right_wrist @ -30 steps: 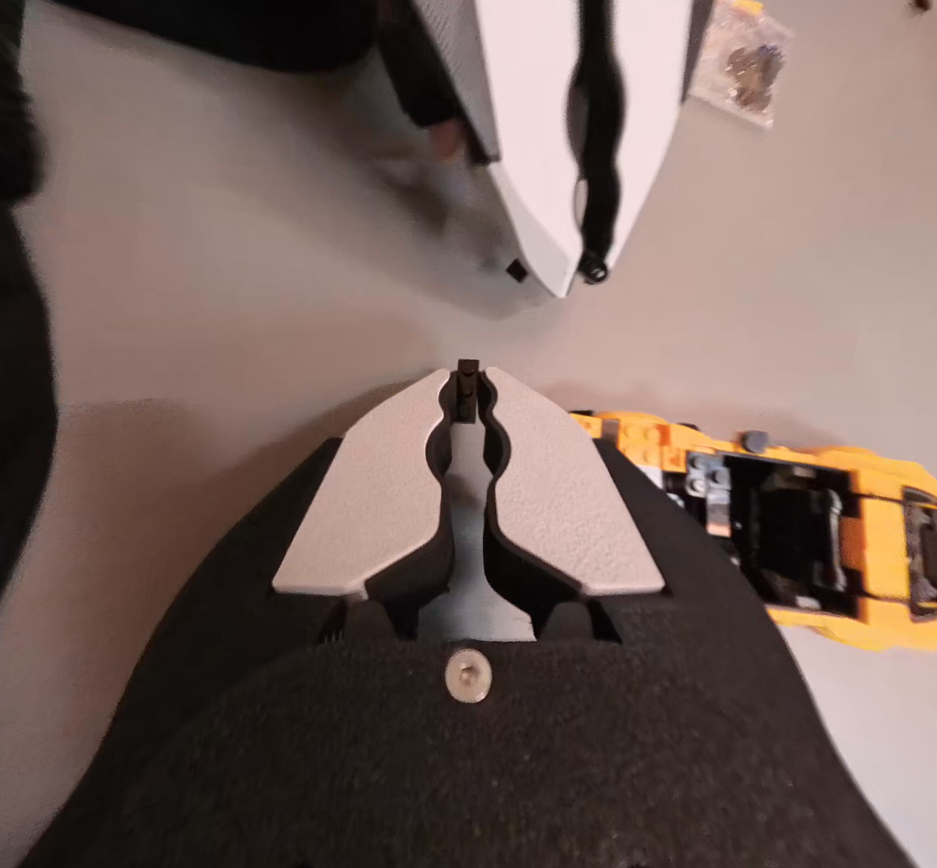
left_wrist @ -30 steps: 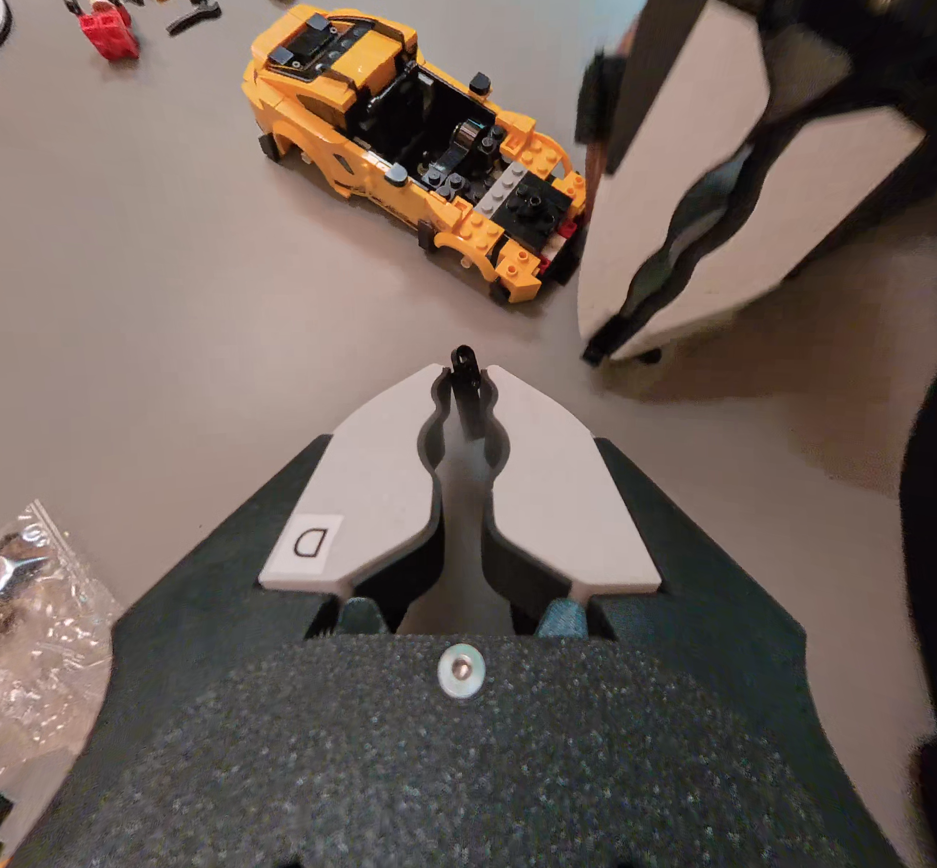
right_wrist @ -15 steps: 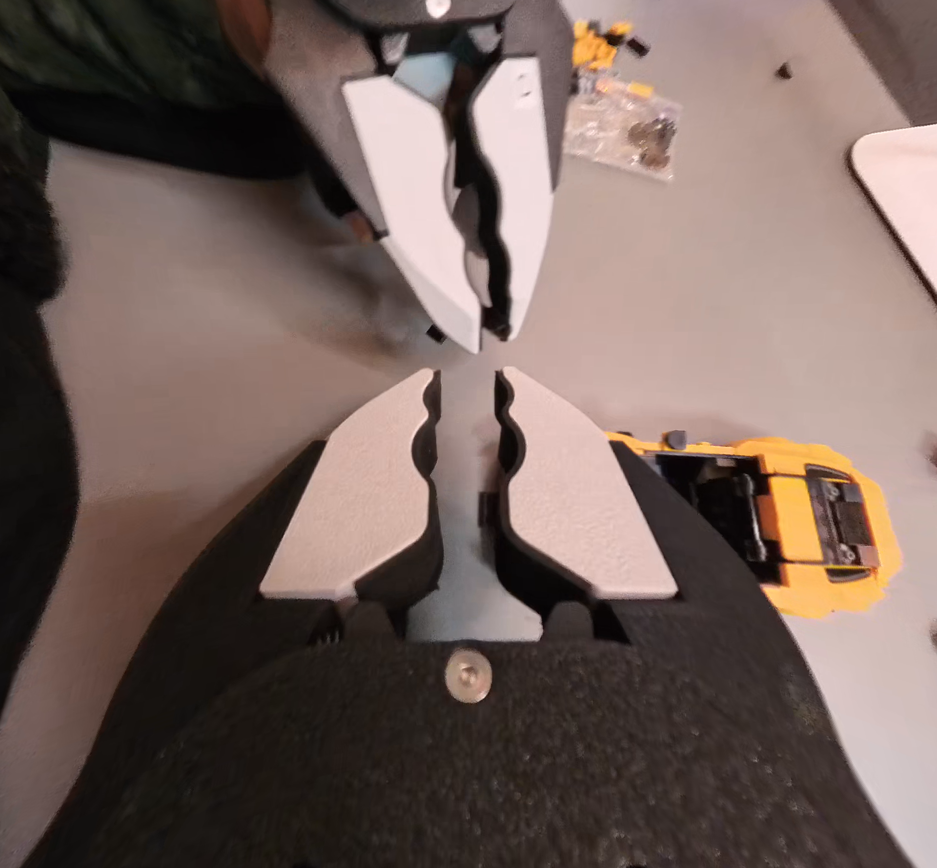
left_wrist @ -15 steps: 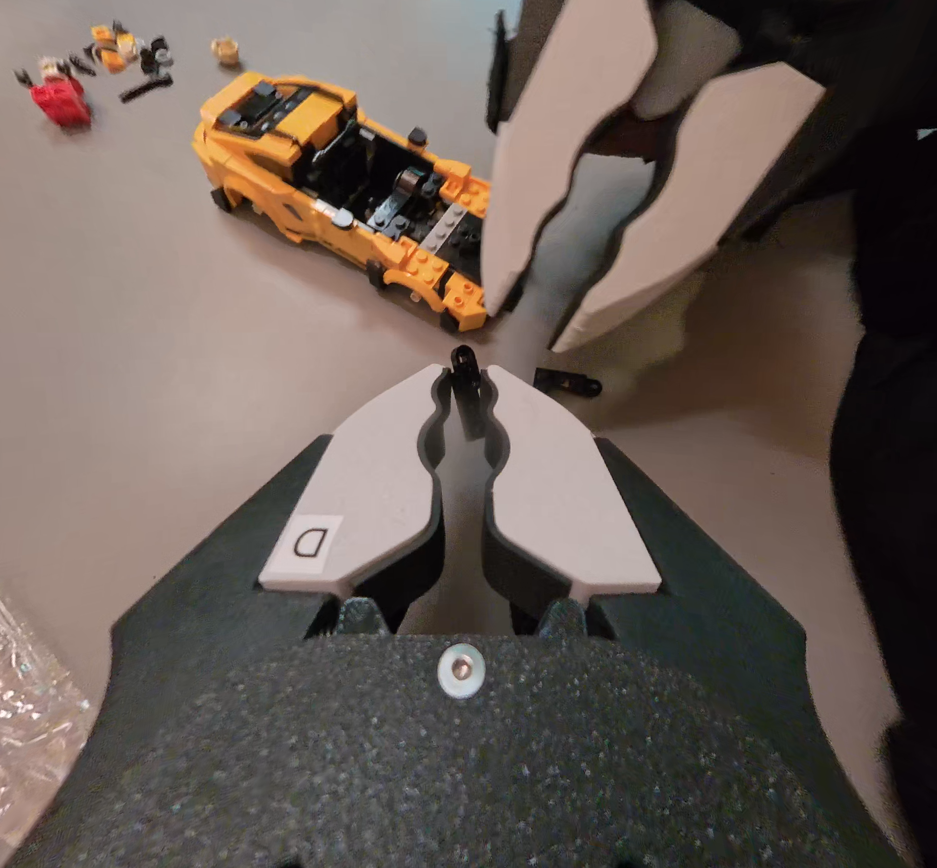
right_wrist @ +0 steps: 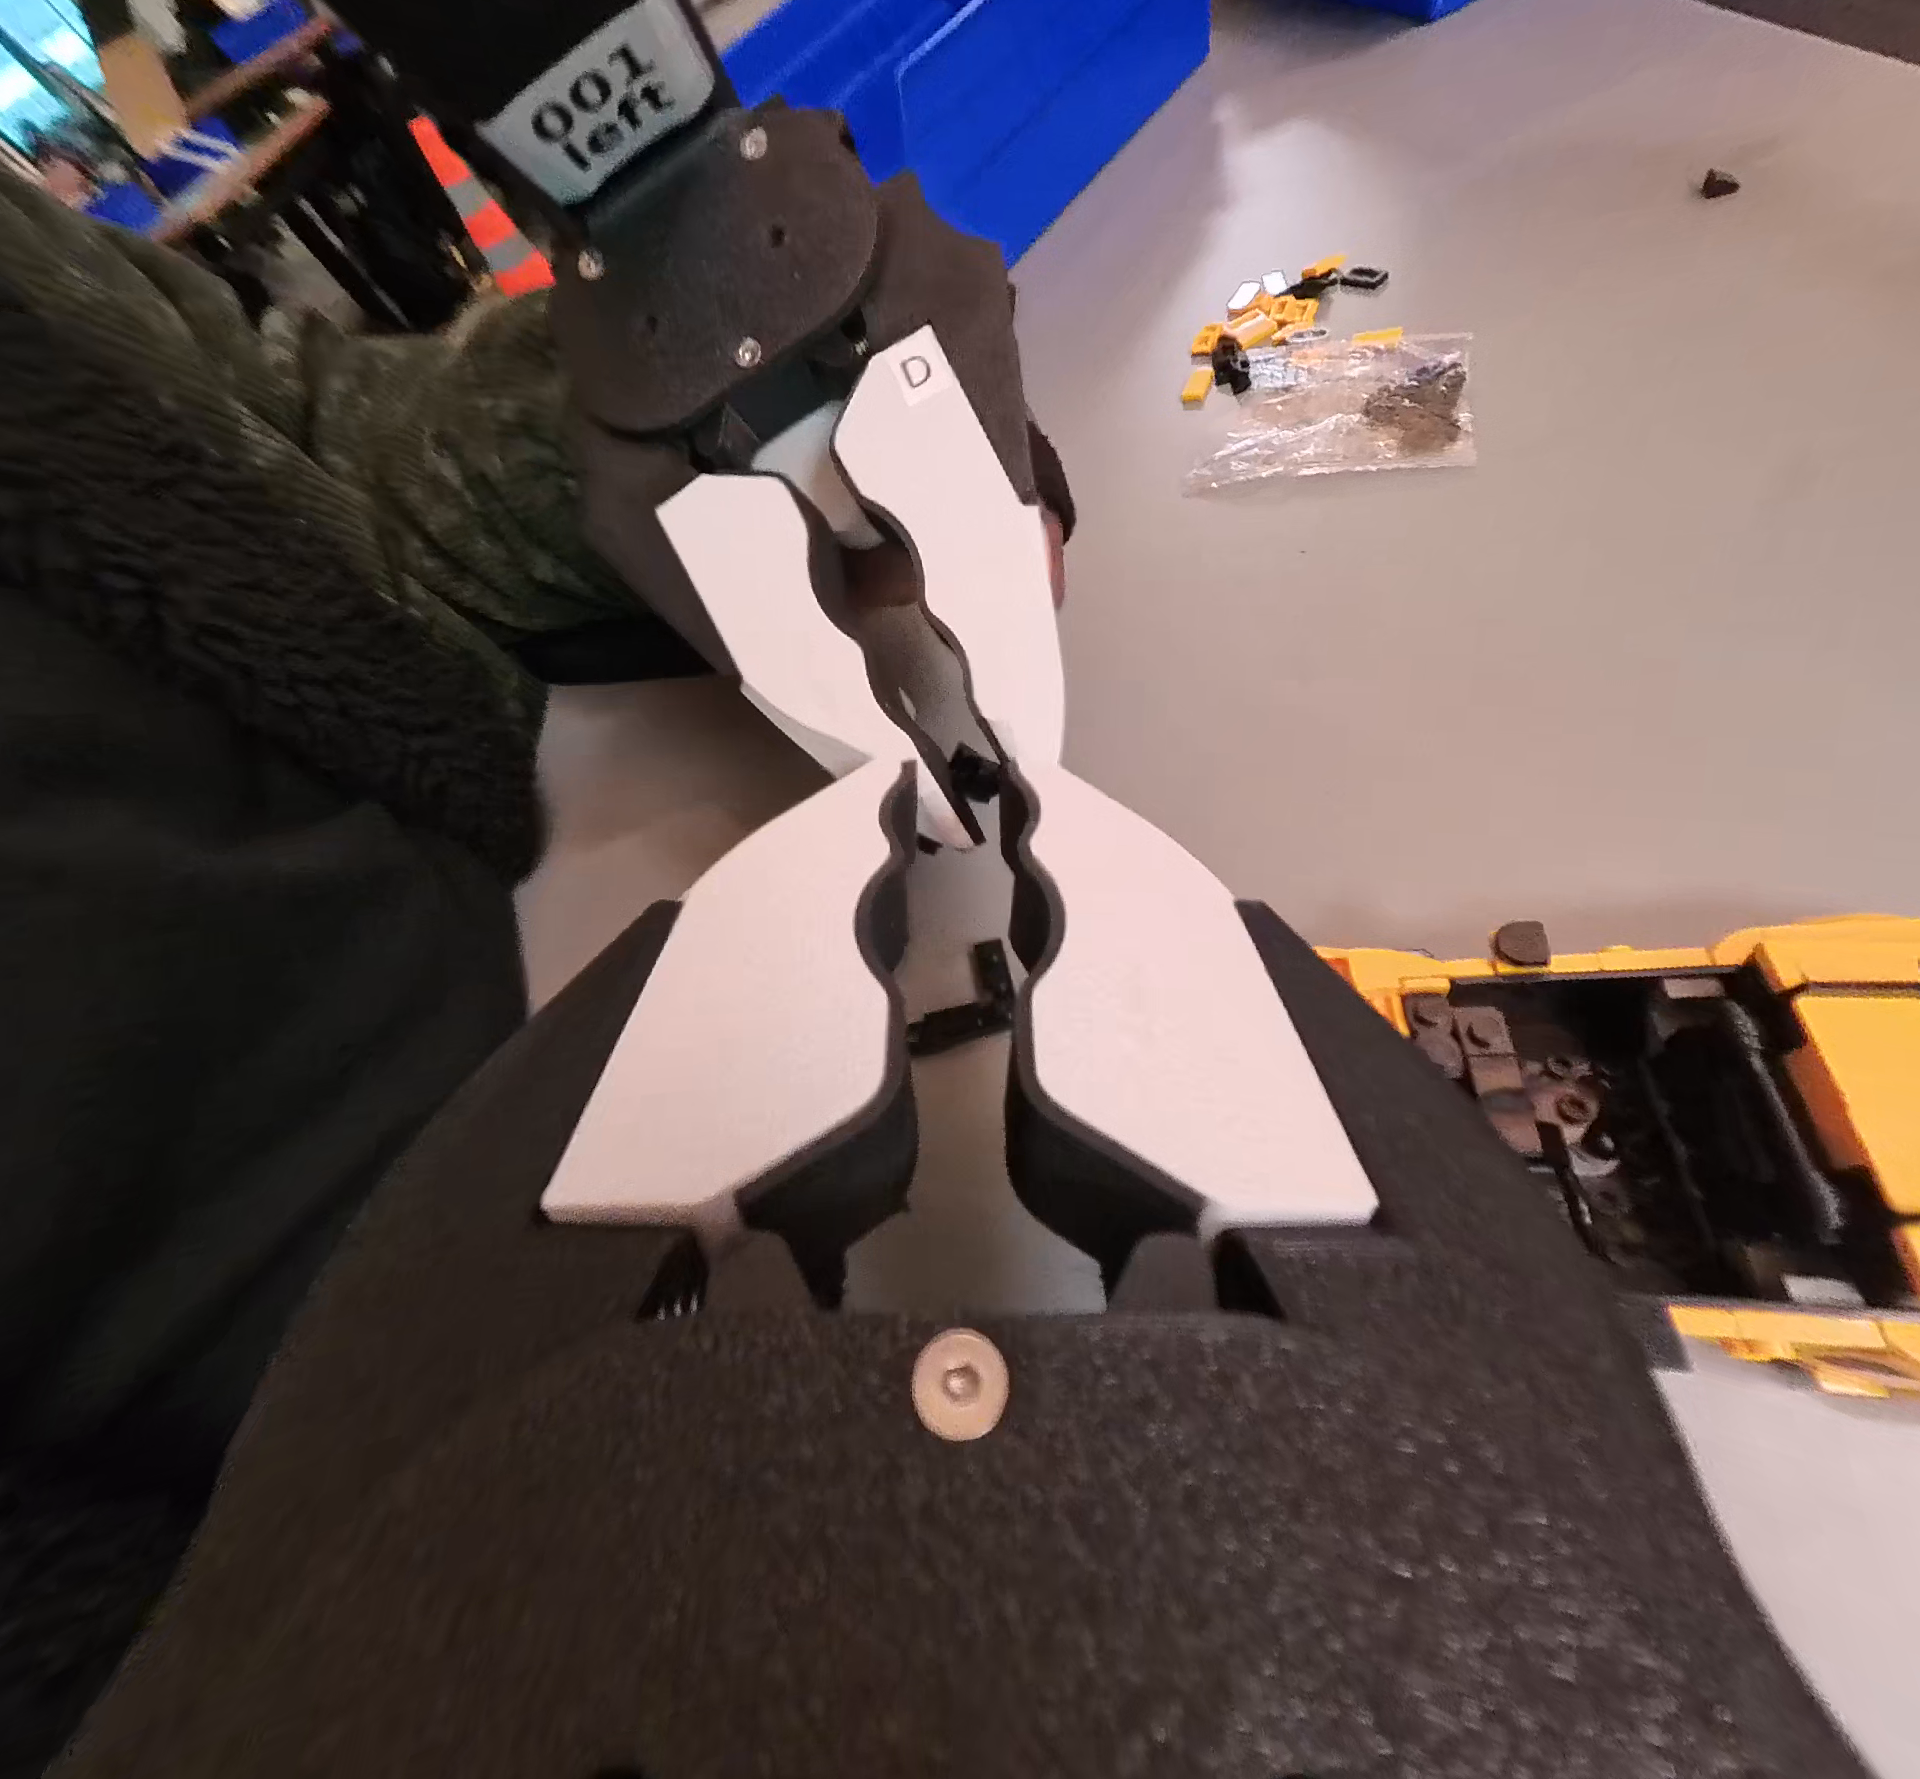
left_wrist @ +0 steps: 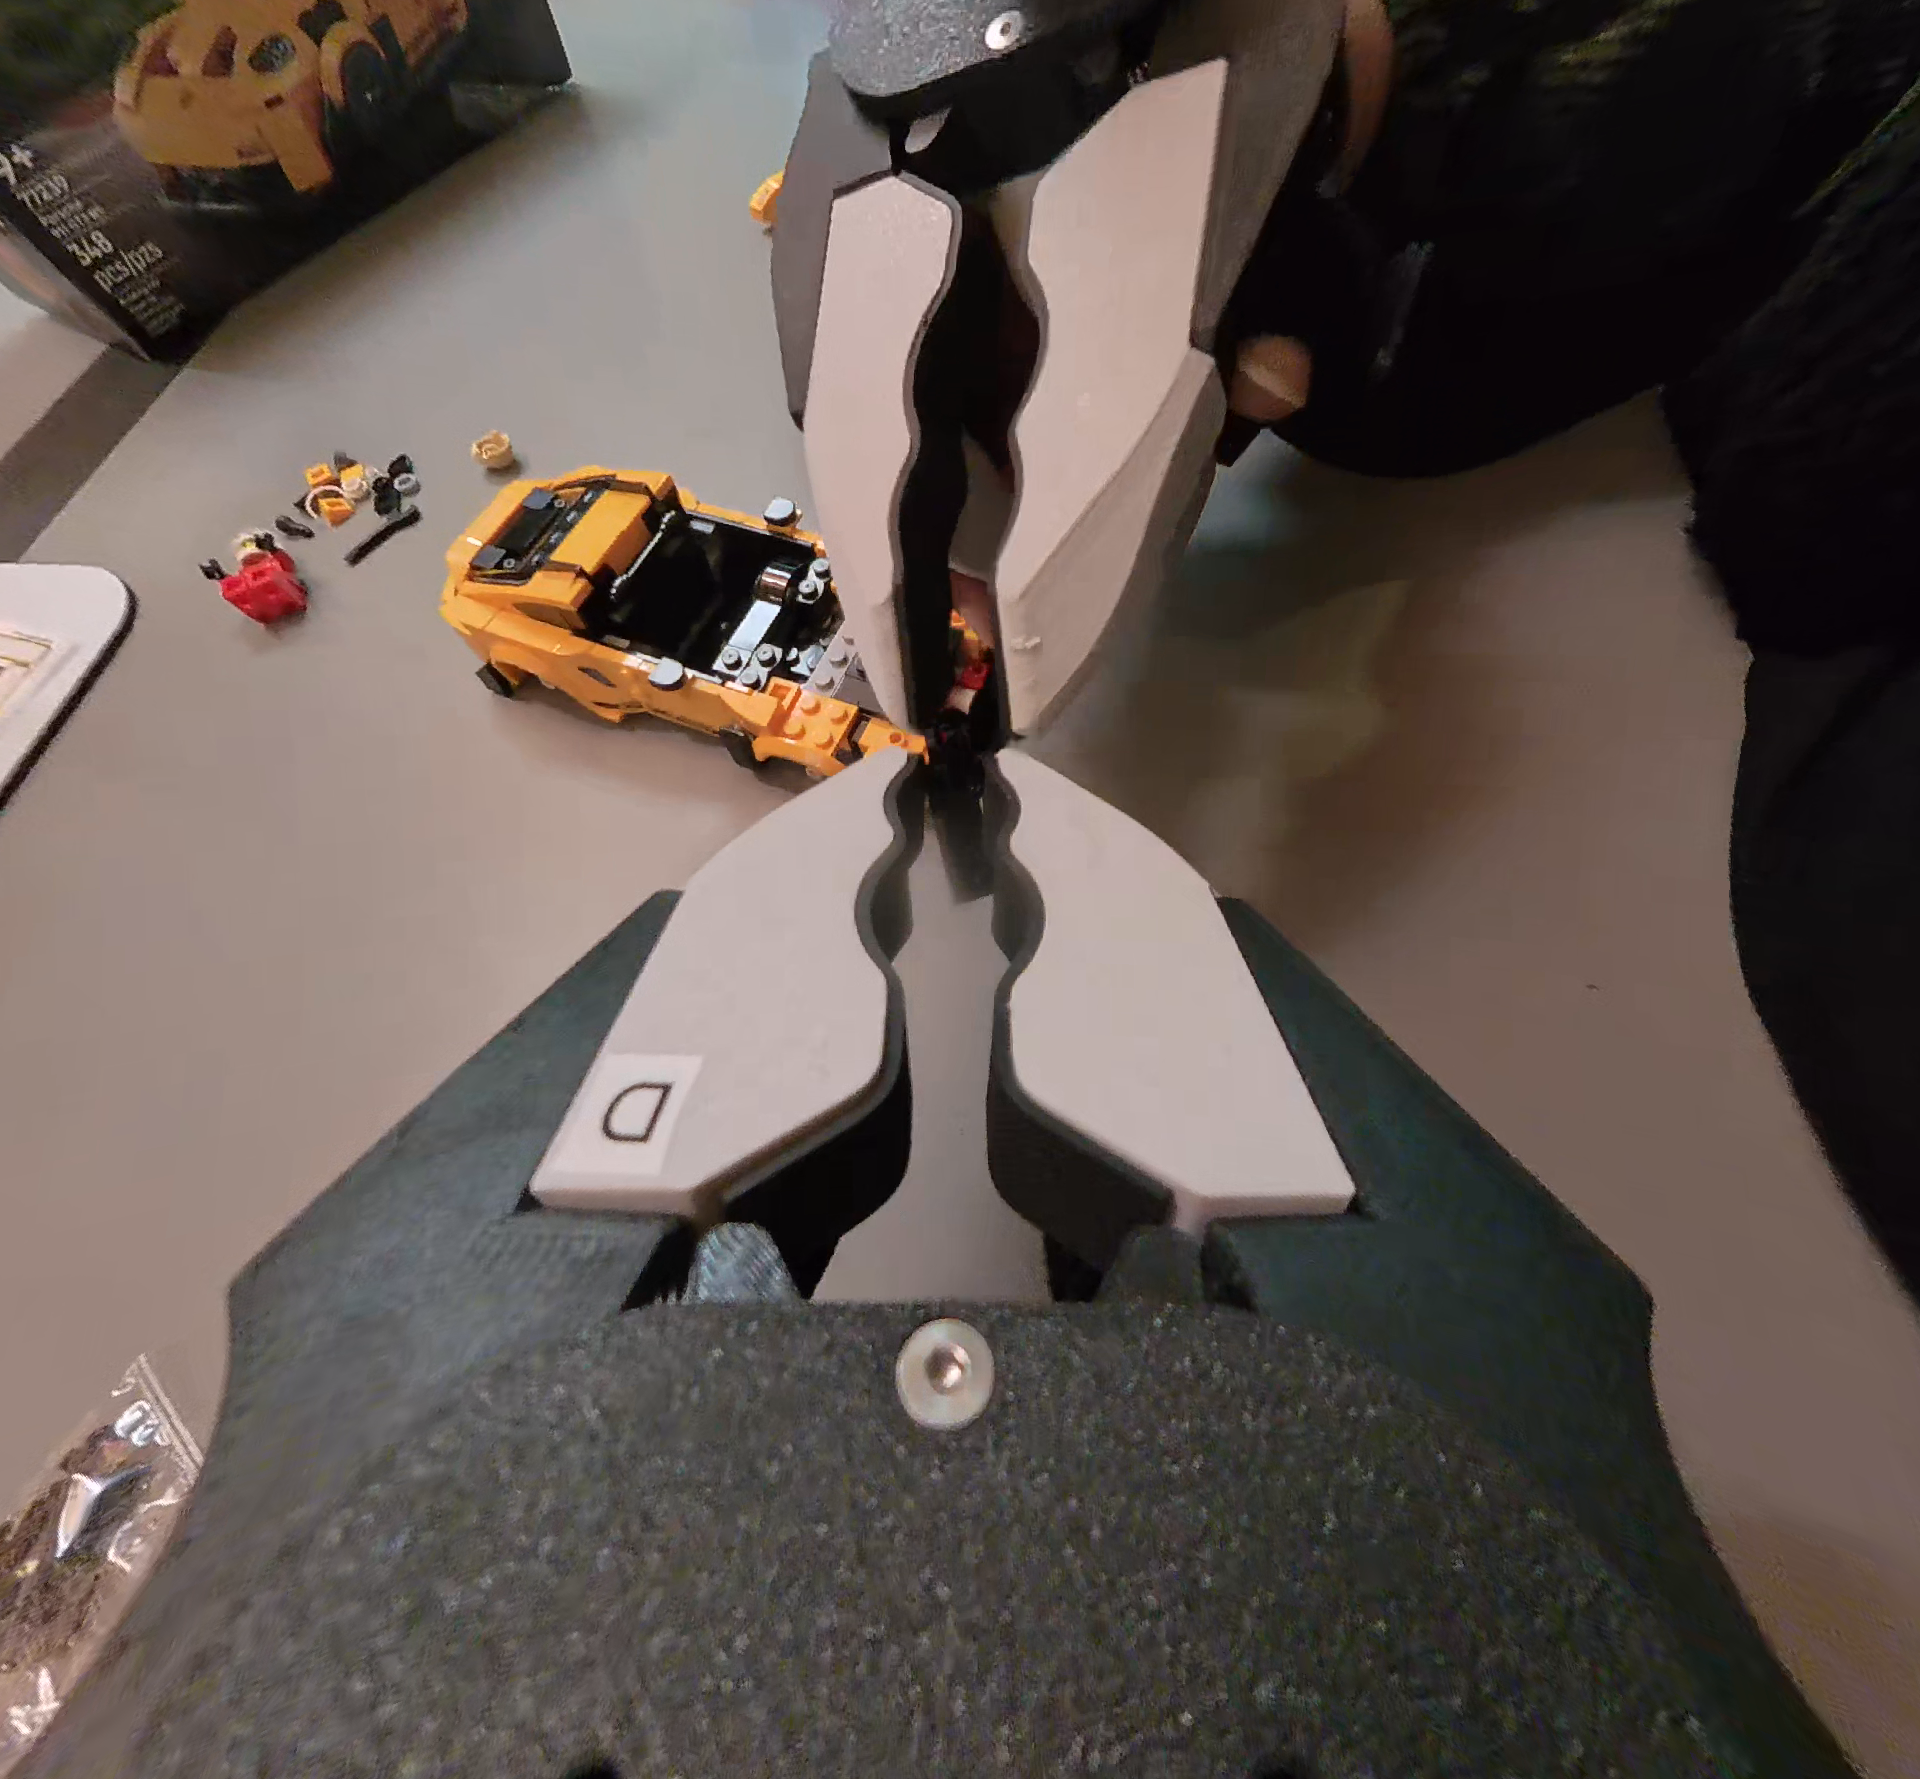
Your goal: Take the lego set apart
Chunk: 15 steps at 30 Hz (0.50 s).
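The yellow lego car (left_wrist: 665, 617) lies on the grey table (left_wrist: 312, 898) with its roof off; it also shows in the right wrist view (right_wrist: 1662, 1106). My left gripper (left_wrist: 956, 775) is shut on a small black lego piece (left_wrist: 961, 846) and holds it above the table. My right gripper (left_wrist: 956, 730) comes down from above, tip to tip with the left, and its jaws are closed on the piece's far end. In the right wrist view the right gripper (right_wrist: 956, 773) has the left gripper's tip (right_wrist: 987, 779) between its fingers.
A lego box (left_wrist: 260, 67) stands at the back left. Loose small parts (left_wrist: 343, 503) and a red piece (left_wrist: 260, 586) lie beside the car. A plastic bag (right_wrist: 1340, 420), yellow bits (right_wrist: 1278, 306), blue bins (right_wrist: 1039, 15), and a black part (right_wrist: 977, 1002) on the table. Less than 4 cm separates the two grippers' tips.
My right gripper let a black part fall to the table, then rose and closed on the end of the piece in my left gripper. Both grippers lifted.
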### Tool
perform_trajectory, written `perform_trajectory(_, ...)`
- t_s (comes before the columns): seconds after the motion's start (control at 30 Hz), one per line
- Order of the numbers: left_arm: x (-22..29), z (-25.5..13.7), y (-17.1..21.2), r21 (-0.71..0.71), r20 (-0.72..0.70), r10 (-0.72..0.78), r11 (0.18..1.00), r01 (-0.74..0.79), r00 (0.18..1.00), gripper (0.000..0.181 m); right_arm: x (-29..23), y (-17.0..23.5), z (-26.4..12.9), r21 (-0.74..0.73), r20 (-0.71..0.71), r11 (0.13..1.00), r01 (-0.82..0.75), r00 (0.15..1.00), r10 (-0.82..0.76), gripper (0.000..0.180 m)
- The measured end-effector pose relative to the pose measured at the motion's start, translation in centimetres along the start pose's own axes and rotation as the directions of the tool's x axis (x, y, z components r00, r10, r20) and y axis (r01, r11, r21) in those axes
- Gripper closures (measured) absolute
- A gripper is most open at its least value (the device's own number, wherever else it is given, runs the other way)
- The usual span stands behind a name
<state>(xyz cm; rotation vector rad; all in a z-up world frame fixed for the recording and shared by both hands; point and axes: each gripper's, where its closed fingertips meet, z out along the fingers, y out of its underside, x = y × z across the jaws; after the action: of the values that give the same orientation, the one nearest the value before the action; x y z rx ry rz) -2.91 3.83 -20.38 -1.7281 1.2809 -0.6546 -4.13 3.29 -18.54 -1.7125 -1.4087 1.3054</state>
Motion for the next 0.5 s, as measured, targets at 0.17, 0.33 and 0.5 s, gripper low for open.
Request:
perform_trajectory(0.17, 0.40, 0.20, 0.10, -0.011, 0.002, 0.054, 0.998, -0.054, 0.999, 0.171, -0.25, -0.08, 0.19, 0.011, 0.026, 0.999, -0.031, 0.999, 0.031, 0.172)
perform_trajectory(0.33, 0.49, 0.28, 0.11, -0.013, 0.012, 0.077, 0.997, -0.077, 0.997, 0.171, 0.05, 0.07, 0.18, 0.008, 0.003, 1.000, -0.013, 1.000, 0.013, 0.180)
perform_trajectory(0.5, 0.34, 0.25, -0.03, 0.002, 0.019, 0.075, 0.997, -0.075, 0.997, 0.171, 0.22, -0.03, -0.03, 0.020, -0.007, 1.000, 0.005, 1.000, -0.005, 0.180)
